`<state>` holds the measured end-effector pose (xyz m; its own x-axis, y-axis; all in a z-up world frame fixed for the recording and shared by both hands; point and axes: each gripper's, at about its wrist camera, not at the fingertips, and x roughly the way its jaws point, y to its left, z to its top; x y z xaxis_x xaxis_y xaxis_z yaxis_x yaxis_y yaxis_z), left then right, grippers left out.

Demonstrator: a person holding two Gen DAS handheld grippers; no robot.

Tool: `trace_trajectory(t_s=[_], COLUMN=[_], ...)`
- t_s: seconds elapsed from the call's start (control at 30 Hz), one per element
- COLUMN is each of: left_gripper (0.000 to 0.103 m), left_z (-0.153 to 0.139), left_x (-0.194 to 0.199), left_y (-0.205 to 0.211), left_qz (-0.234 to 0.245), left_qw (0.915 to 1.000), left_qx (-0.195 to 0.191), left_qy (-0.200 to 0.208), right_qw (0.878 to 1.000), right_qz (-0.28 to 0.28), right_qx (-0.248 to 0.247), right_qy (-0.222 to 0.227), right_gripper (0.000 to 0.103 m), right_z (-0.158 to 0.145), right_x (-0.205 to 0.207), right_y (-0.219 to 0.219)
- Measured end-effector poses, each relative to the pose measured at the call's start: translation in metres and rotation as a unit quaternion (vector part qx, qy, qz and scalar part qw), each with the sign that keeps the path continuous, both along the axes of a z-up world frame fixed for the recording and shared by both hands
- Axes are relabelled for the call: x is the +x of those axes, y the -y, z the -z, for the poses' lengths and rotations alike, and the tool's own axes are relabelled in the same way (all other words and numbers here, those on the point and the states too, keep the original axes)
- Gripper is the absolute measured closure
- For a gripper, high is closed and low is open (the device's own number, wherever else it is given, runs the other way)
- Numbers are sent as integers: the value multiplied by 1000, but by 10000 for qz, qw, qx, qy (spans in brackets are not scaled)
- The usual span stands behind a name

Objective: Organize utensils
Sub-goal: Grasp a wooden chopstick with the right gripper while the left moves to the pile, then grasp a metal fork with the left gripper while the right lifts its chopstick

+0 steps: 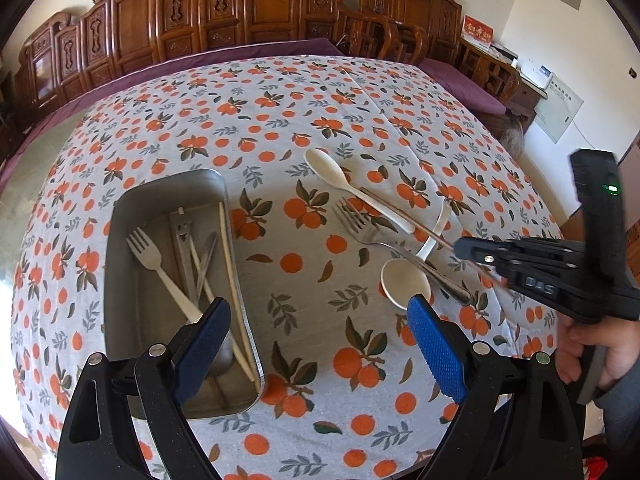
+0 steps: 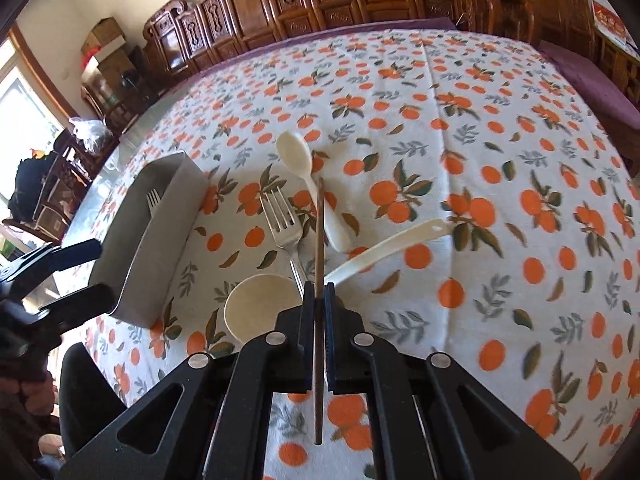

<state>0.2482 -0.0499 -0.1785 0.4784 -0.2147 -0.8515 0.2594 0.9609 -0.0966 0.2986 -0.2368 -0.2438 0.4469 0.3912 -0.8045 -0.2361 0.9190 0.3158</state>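
Note:
My right gripper (image 2: 319, 294) is shut on a thin brown chopstick (image 2: 319, 232) that runs forward between its blue pads, over a metal fork (image 2: 282, 222), a cream spoon (image 2: 304, 172) and a cream ladle (image 2: 262, 310). From the left wrist, the right gripper (image 1: 470, 249) pinches the chopstick (image 1: 408, 216) beside the fork (image 1: 372, 236), spoon (image 1: 340, 178) and ladle (image 1: 404, 282). My left gripper (image 1: 320, 344) stands open above the cloth, its left pad over the near end of the metal tray (image 1: 120, 240), which holds a cream fork (image 1: 160, 264), pale chopsticks (image 1: 232, 280) and metal utensils.
The table wears a white cloth printed with oranges (image 1: 280, 112). Carved wooden chairs (image 1: 256, 8) line the far side. A person's hand (image 1: 588, 356) grips the right tool at the right edge. The metal tray (image 2: 160, 232) lies left of the loose utensils.

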Motion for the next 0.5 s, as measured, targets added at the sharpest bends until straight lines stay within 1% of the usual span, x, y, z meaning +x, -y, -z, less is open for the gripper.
trace_trajectory(t_s=[0.13,0.3,0.43,0.5], left_gripper=[17,17,17,17], left_z=[7,18,24,25], left_x=[5,11,15,15], left_y=[12,29,38,40], left_qz=[36,104,139,148], left_qw=[10000,9997,9994,9993], left_qx=[31,99,193,219], left_qy=[-76,-208,-255,-261], right_qw=[9999,9989,9977,9968], right_qz=[13,-58,-217,-334], right_qx=[-34,-350,-582,-690], right_qy=[113,302,261,216], right_gripper=[98,98,98,103], right_z=[-7,-7,10,23], right_x=[-9,-18,-17,-15], right_y=[14,26,30,30])
